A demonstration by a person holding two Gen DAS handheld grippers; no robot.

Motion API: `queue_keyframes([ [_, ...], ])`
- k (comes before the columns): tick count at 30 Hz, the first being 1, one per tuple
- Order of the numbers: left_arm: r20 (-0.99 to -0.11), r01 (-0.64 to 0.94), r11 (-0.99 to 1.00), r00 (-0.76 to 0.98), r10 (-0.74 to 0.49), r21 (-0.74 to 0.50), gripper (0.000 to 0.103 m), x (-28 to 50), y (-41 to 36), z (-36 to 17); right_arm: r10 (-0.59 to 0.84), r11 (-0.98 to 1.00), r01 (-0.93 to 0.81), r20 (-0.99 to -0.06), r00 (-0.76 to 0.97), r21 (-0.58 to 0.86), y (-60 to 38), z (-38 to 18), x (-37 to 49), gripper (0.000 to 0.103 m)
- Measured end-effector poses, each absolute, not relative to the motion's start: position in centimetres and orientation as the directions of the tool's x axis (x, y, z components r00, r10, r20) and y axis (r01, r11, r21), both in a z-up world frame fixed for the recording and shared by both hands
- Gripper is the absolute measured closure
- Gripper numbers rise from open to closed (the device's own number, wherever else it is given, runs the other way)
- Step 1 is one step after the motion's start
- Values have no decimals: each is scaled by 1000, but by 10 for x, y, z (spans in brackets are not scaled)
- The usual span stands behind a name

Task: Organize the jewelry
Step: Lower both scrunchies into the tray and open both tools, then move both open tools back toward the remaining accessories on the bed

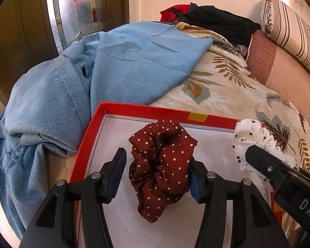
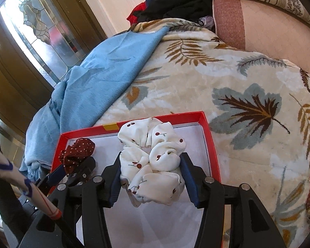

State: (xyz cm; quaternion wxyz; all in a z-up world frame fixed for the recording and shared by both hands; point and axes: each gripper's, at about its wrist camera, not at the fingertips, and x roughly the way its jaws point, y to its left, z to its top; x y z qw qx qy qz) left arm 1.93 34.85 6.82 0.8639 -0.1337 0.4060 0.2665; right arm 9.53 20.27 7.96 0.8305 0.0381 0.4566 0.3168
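A red shallow box (image 1: 146,108) with a white floor lies on the bed. A maroon white-dotted scrunchie (image 1: 161,161) rests on its floor between the fingers of my left gripper (image 1: 157,157). That gripper is open: the left pad stands clear and the right pad just brushes the cloth. In the right wrist view a white cherry-print scrunchie (image 2: 153,155) sits in the box (image 2: 175,117) between the spread fingers of my right gripper (image 2: 152,155), loosely filling the gap. The maroon scrunchie (image 2: 76,150) shows at the box's left.
The box sits on a floral leaf-print blanket (image 1: 227,86). A rumpled blue cloth (image 1: 113,62) lies left of and behind it. Dark and red clothes (image 1: 217,20) are piled at the back beside a striped pillow (image 1: 289,31). A wooden door with patterned glass (image 1: 78,10) stands on the left.
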Motion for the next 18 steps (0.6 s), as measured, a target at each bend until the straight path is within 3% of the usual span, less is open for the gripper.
queue_keyframes([
  [6,-759,-578,816,534,372,-6,42,13,349,76,561,799,-485,-729,392,354,196,86,92,44],
  [9,-758,-584,812,532,378,-4,42,10,351,78,567,798,-477,-728,387,368,194,85,92,34],
  [18,-749,-596,803,535,392,-5,38,4,355,84,583,794,-458,-713,389,399,185,91,88,34],
])
